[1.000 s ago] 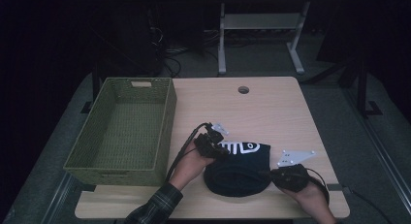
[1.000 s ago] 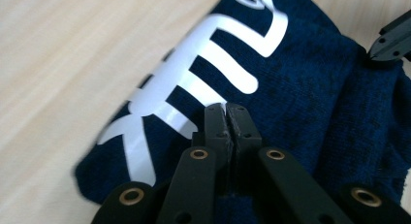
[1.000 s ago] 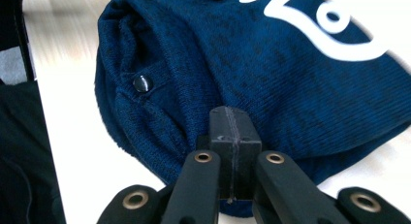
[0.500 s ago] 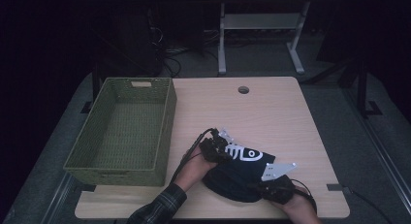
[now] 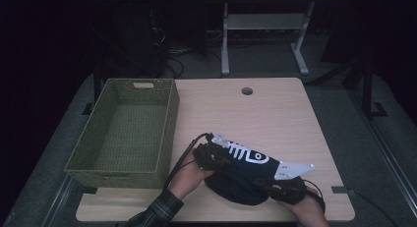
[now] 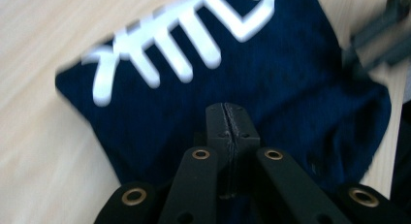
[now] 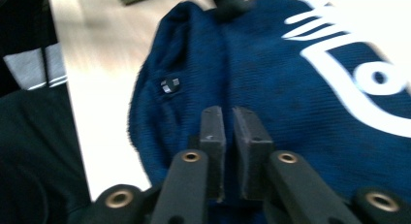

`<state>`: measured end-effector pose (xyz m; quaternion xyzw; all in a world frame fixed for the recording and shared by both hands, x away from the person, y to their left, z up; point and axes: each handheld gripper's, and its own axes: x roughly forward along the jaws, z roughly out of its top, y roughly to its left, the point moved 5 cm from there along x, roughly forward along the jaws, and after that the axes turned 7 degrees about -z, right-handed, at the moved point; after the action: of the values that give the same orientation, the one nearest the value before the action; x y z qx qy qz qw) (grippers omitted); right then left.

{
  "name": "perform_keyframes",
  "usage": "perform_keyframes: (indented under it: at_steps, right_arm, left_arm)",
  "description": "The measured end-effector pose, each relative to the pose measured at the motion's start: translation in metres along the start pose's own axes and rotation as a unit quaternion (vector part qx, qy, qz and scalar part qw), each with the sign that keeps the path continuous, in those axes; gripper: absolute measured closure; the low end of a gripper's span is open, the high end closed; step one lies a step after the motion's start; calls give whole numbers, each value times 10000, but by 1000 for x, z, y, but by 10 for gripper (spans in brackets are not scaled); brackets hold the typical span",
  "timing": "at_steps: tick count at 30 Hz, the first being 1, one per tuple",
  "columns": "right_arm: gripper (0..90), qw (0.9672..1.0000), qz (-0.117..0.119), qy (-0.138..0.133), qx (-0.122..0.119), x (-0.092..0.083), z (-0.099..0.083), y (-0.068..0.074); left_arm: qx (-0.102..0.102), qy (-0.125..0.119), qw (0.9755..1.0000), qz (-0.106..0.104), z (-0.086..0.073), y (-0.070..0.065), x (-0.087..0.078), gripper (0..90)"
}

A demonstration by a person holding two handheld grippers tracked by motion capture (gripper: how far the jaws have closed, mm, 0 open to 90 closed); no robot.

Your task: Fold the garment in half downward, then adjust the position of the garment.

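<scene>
A navy cloth (image 5: pixel 244 164) with a white fish-skeleton print lies near the table's front edge, its printed part pulled up into a slanted band over a dark heap. My left gripper (image 5: pixel 215 156) holds the band's left end. In the left gripper view its jaws (image 6: pixel 227 112) are pressed together on the cloth (image 6: pixel 271 73). My right gripper (image 5: pixel 275 185) is at the band's right end under its grey plate (image 5: pixel 294 169). Its jaws (image 7: pixel 229 118) have just been opening and stand a narrow gap apart over the cloth (image 7: pixel 291 83), where a small metal snap (image 7: pixel 169 84) shows.
A green woven basket (image 5: pixel 170 116) stands empty on the table's left side, a hand's width from my left gripper. The wooden tabletop (image 5: pixel 265 119) has a cable hole (image 5: pixel 247 91) at the back. Beyond the far edge stand a white frame and cables on the floor.
The cloth lay as a rounded heap between the grippers. The left gripper has since drawn the printed part up and out into a stretched band. The right hand has stayed close to its place.
</scene>
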<state>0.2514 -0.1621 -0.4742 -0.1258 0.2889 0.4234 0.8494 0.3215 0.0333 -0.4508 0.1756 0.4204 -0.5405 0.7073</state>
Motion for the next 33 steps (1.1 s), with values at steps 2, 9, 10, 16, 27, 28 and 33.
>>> perform_keyframes:
  at_steps: [2,9,10,16,27,28,33]
  right_arm:
    - [761,9998,-146,-91,69,-4,0,-7]
    - [515,9966,-735,-96,359,-14,-6,-31]
    - [480,9960,-795,-65,410,-15,-8,-35]
    - [300,9906,-1221,41,619,-21,-18,-57]
    - [109,9796,-1649,492,1036,-21,-45,-89]
    - [92,9793,-1653,548,1033,-20,-47,-91]
    - [75,9762,-1767,670,1065,-17,-54,-98]
  left_arm:
    - [-23,177,9998,20,-9,2,5,894]
    - [-96,238,9997,13,-10,5,7,856]
    - [-131,164,9998,8,-9,6,5,841]
    - [-334,-39,9994,94,-7,16,-9,674]
    - [-640,-191,9976,176,-9,40,0,287]
    - [-657,-205,9974,189,-10,41,2,269]
    - [-747,-148,9968,251,-15,47,10,206]
